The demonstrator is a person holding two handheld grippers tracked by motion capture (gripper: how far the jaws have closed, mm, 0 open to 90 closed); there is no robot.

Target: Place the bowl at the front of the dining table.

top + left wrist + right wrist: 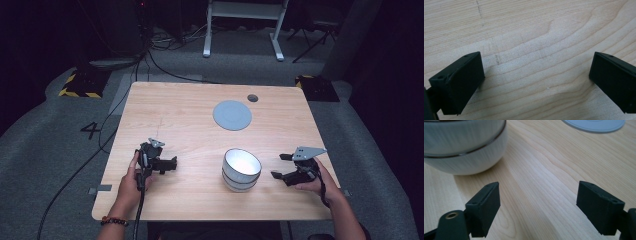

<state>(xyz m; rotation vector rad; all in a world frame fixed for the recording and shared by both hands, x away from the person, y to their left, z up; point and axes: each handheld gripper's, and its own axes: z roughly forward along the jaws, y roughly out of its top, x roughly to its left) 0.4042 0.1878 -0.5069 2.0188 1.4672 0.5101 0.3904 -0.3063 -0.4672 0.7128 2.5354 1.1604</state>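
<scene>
Two white bowls (241, 169) stand stacked at the table's front middle; in the right gripper view the bowls (464, 145) sit at the upper left. A flat grey plate (232, 115) lies farther back, and its edge (594, 125) shows at the top right of that view. My left gripper (173, 164) rests low over the wood left of the bowls, open and empty (536, 75). My right gripper (279, 166) is to the right of the bowls, its jaws pointing at them, open with nothing between them (537, 202).
A small dark disc (252, 98) lies near the back edge of the wooden table (165, 110). Cables trail over the grey floor at the left. A white table frame (245, 25) stands beyond the table.
</scene>
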